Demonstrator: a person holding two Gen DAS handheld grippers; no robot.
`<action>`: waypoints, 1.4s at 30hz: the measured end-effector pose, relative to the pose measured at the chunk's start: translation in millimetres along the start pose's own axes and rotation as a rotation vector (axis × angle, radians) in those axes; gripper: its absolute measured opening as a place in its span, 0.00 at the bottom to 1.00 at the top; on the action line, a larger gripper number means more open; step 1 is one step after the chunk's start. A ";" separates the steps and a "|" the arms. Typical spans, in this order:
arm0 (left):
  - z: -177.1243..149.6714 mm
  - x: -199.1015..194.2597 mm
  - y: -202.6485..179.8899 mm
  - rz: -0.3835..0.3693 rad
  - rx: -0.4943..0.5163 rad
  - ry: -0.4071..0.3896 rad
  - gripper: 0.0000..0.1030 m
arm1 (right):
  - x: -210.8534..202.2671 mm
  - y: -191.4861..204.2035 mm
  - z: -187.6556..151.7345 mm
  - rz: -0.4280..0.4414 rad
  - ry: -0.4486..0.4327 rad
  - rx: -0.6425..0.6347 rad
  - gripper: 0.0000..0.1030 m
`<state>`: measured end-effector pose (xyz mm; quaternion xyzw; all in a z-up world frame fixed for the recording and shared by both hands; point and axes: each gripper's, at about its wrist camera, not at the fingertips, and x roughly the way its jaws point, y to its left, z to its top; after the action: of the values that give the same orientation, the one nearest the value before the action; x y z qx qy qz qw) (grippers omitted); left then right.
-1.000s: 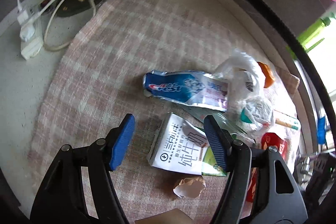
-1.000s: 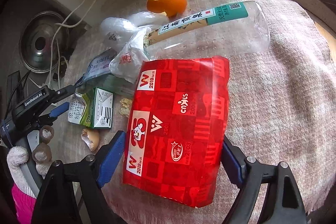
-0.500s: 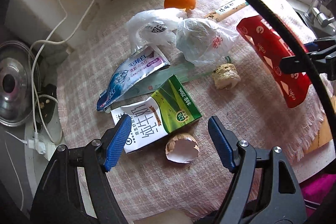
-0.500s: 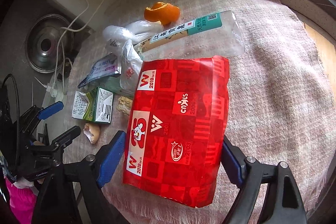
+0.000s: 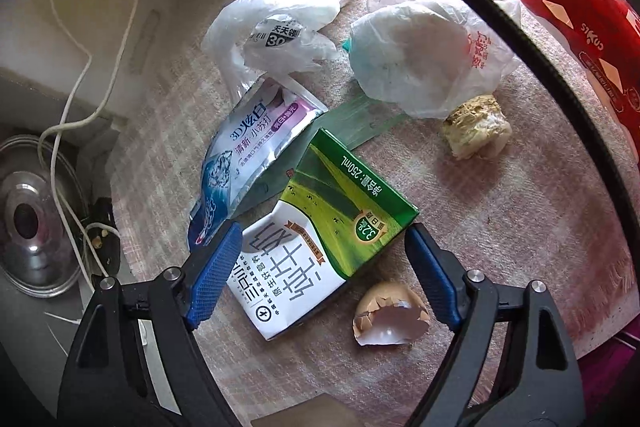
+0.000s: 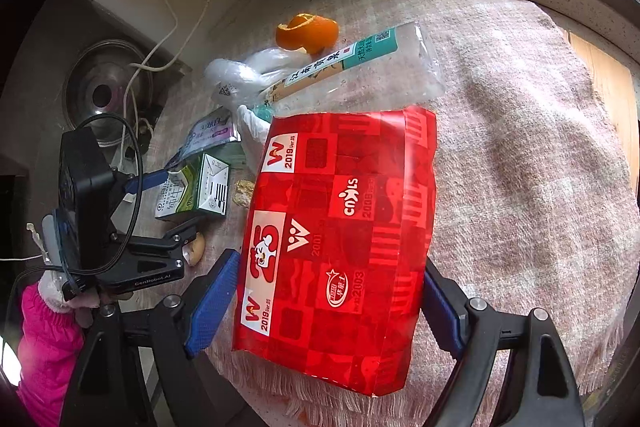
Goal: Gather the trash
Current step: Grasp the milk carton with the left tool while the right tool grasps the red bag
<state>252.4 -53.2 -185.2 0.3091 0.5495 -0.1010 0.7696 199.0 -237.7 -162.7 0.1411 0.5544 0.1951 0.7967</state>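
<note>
Pink checked cloth carries scattered trash; left gripper spread wide, right gripper clamping red bag

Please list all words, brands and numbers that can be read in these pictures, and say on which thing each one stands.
"250mL" and "3.2g": milk carton, between the open left gripper fingers.
"3D": toothpaste tube.
"30": white plastic bag.
"2019", "2001", "2003", "cnyls": red bag held in the right gripper.
"GenRoboAI": body of the left gripper, in the right wrist view.
Clear bottle: label characters too small to read surely.
</note>
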 end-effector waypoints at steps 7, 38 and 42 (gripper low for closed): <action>11.0 14.8 2.0 -0.114 -0.018 0.019 0.86 | -6.8 -17.4 -2.4 -0.016 -0.003 0.033 0.84; -32.6 -36.0 73.7 -0.209 -0.407 -0.258 0.69 | -42.6 -19.9 -9.7 0.069 -0.113 0.042 0.82; -46.8 -51.8 85.2 -0.210 -0.467 -0.303 0.69 | -43.6 -6.2 -10.2 0.073 -0.118 0.008 0.82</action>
<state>238.4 31.9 -116.6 0.0468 0.4656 -0.0959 0.8786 176.9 -263.5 -132.9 0.1758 0.5018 0.2133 0.8196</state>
